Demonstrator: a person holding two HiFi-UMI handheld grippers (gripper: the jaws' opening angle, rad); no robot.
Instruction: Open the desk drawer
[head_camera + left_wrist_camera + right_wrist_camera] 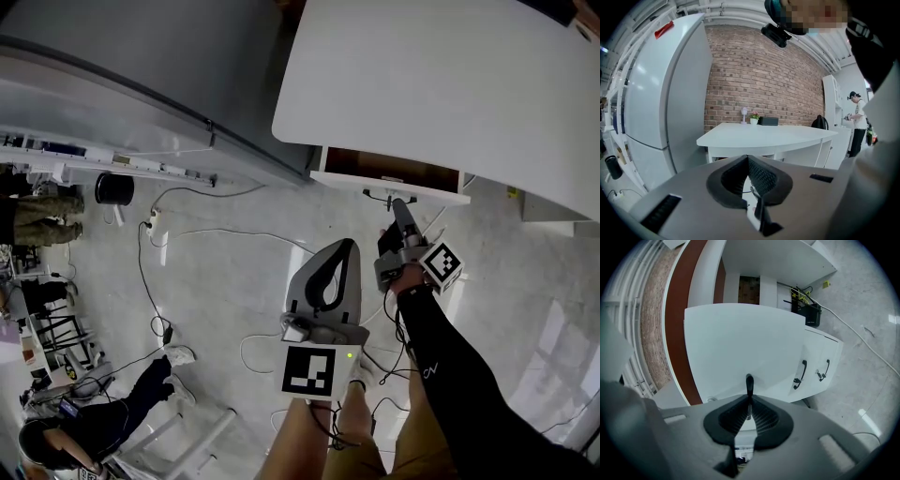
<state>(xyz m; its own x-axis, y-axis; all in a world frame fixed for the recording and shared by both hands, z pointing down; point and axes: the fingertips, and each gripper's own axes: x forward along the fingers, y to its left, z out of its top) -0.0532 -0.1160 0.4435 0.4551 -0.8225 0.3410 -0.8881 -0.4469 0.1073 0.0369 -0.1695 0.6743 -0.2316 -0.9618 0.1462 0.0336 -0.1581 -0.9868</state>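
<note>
Nearest us, the left tool is hovering with jaws pressed together on nothing. Right of it, the right tool is clamping the black handle of the drawer, which is sitting partly pulled out beneath the white surface, its brown inside showing.

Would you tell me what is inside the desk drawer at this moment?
The drawer is open a little: only a narrow brown strip of its inside shows, with nothing visible in it. The rest lies hidden under the desk top.
</note>
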